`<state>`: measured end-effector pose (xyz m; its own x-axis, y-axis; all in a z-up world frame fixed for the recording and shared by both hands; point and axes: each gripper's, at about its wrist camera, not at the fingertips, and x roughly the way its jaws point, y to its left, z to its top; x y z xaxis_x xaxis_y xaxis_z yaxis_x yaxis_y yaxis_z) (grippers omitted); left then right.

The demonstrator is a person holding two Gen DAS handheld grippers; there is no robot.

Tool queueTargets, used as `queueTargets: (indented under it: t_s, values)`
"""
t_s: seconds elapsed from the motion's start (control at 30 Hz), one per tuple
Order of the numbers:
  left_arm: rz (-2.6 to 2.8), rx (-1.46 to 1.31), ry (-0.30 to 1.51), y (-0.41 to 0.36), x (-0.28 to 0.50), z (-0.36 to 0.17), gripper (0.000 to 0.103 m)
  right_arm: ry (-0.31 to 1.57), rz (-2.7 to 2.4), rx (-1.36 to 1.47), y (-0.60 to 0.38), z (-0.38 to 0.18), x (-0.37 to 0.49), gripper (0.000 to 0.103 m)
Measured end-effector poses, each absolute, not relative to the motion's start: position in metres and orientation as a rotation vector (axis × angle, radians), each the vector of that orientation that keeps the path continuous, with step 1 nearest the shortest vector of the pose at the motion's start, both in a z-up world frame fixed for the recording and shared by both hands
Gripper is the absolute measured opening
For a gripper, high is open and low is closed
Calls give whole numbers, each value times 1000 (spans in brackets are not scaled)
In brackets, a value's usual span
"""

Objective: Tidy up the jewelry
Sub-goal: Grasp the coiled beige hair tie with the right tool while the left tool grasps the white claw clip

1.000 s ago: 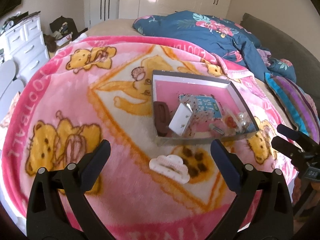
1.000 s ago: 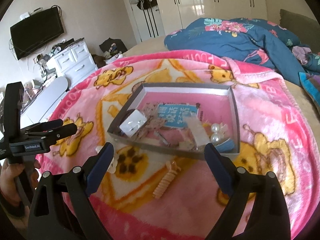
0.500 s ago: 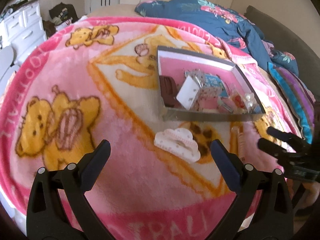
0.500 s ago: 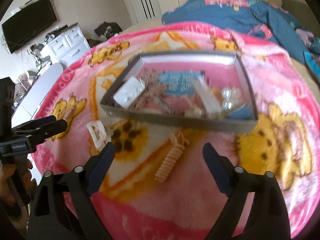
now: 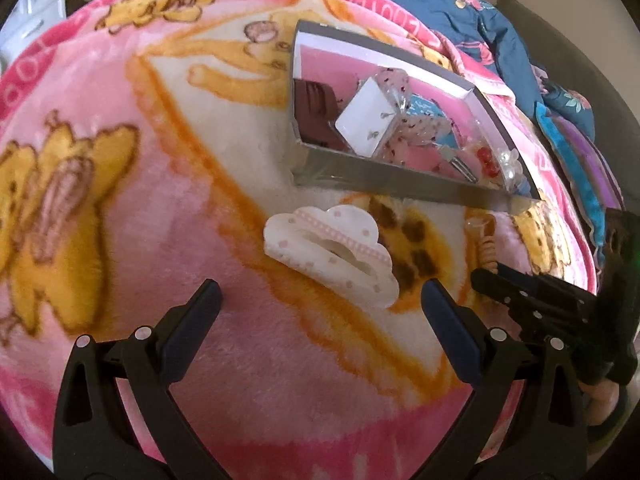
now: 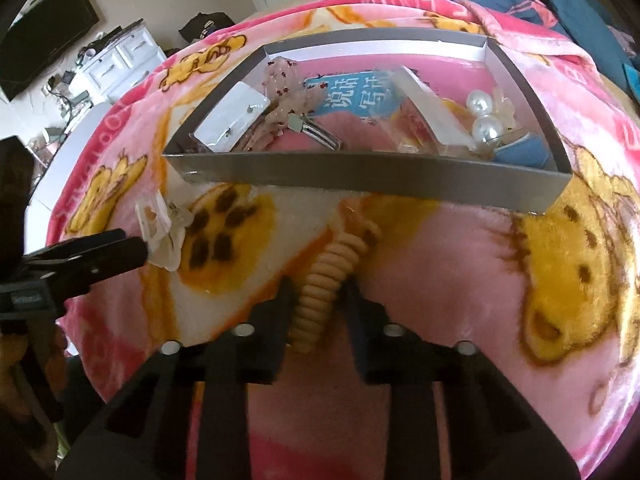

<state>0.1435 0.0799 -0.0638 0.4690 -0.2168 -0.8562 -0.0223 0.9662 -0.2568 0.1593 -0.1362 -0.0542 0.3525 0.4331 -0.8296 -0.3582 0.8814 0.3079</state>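
A grey shallow box (image 5: 400, 186) (image 6: 360, 176) holding several jewelry pieces and hair clips sits on a pink bear blanket. A white cloud-shaped hair claw (image 5: 332, 252) (image 6: 162, 232) lies on the blanket before the box. My left gripper (image 5: 320, 304) is open, its fingers on either side just short of the claw. A beige ridged hair clip (image 6: 324, 280) (image 5: 486, 246) lies near the box's front wall. My right gripper (image 6: 318, 292) is shut on the beige clip's near end, which rests on the blanket.
The blanket (image 5: 120, 160) covers a bed. A blue floral duvet (image 5: 460, 4) is bunched behind the box. A white dresser (image 6: 120, 60) and a wall TV (image 6: 44, 40) stand at the left. Pearl earrings (image 6: 484, 116) lie in the box's right corner.
Both grippers moved down and forward toward the blanket. The right gripper closed on the beige clip. The left gripper stayed open and came up to the white claw.
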Motion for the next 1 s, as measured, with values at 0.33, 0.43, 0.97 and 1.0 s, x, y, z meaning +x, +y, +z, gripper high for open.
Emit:
queueTargets:
  t_s: [0.33, 0.43, 0.97, 1.0]
  values:
    - [-88, -182, 1057, 66, 161, -72, 64, 1048, 568, 68, -151, -31, 148, 17]
    - [-104, -160, 1056, 62, 158, -71, 64, 1028, 569, 71, -156, -22, 144, 17]
    - [-166, -155, 934, 61, 136, -9, 64, 916, 654, 52, -146, 28, 132, 17]
    - [-167, -152, 929, 61, 136, -6, 64, 910, 659, 53, -145, 30, 133, 17]
